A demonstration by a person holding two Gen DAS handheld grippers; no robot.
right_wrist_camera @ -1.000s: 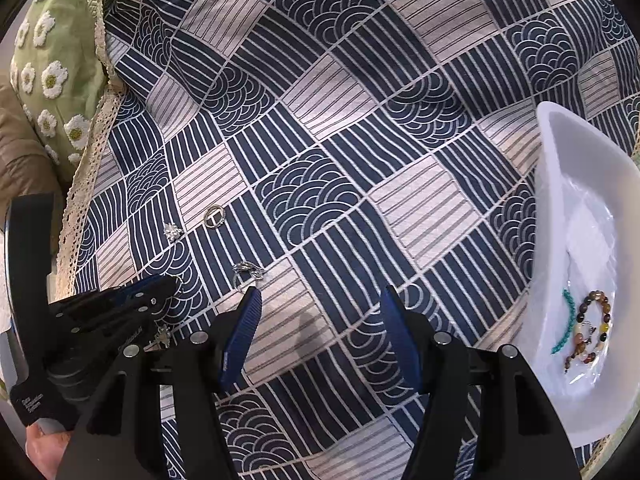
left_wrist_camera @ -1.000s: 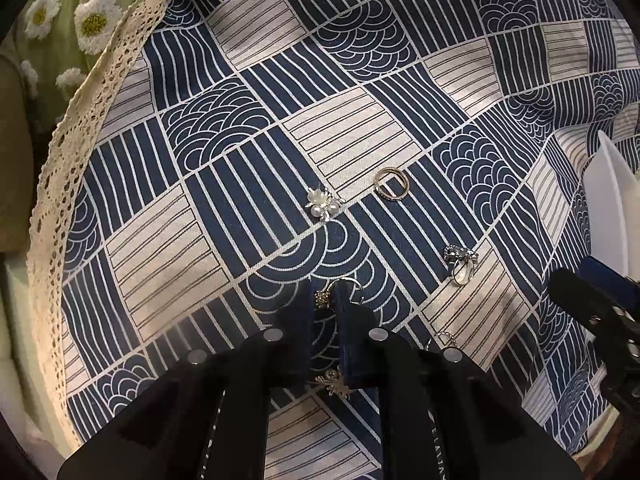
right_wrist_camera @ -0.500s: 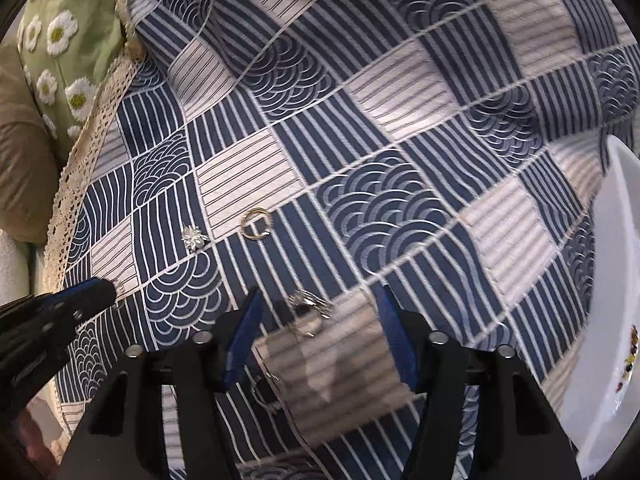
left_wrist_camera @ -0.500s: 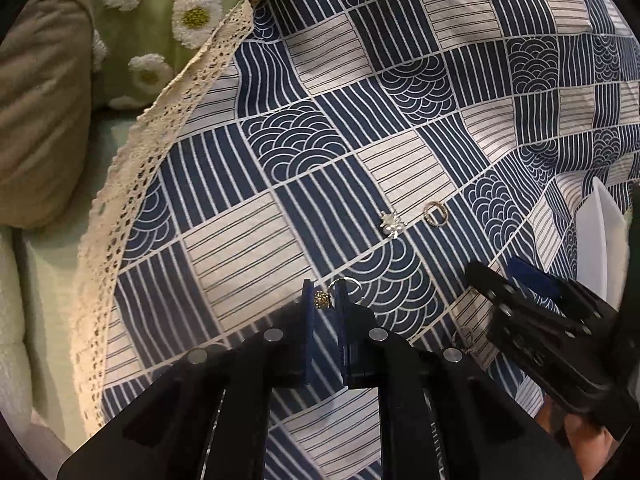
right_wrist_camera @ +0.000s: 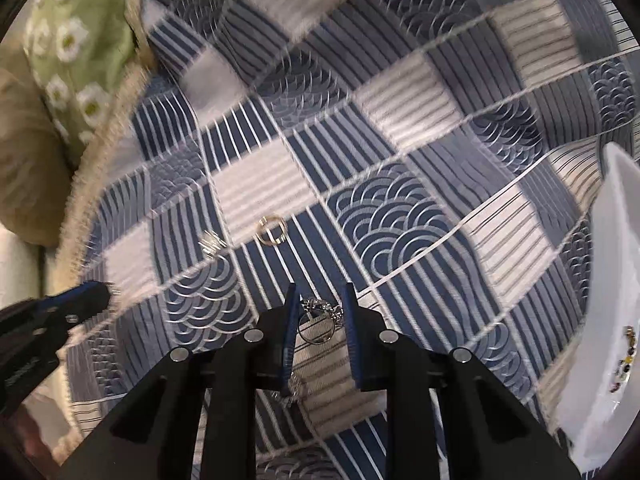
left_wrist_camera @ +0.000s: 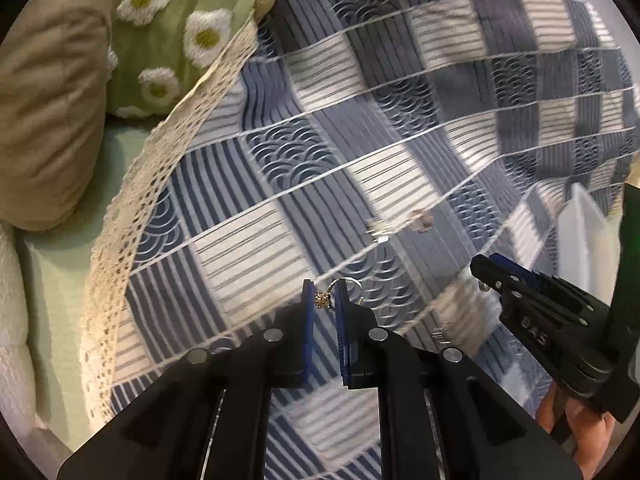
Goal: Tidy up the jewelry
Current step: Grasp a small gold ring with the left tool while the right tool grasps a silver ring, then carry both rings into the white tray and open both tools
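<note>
My left gripper point(left_wrist_camera: 322, 299) is shut on a small ring with a gold stud point(left_wrist_camera: 322, 300), held above the blue patterned cloth point(left_wrist_camera: 320, 152). My right gripper point(right_wrist_camera: 319, 308) is low over the cloth, its jaws narrowed around a silver ring point(right_wrist_camera: 318, 322) lying between them; I cannot tell if they touch it. A gold ring point(right_wrist_camera: 271, 229) and a silver flower piece point(right_wrist_camera: 211, 242) lie further out on the cloth. The white tray point(right_wrist_camera: 612, 280) at the right holds bead bracelets point(right_wrist_camera: 624, 352). The right gripper also shows in the left wrist view point(left_wrist_camera: 486, 270).
A green daisy cushion point(left_wrist_camera: 168, 32) and a tan cushion point(left_wrist_camera: 44, 92) lie beyond the cloth's lace edge point(left_wrist_camera: 152, 184) at the left. The tray's edge point(left_wrist_camera: 580, 236) shows at the right in the left wrist view. A thin chain point(right_wrist_camera: 294, 384) lies under the right gripper.
My left gripper has lifted the stud ring up and away from the cloth. My right gripper has dropped over the silver ring and its jaws have narrowed around it.
</note>
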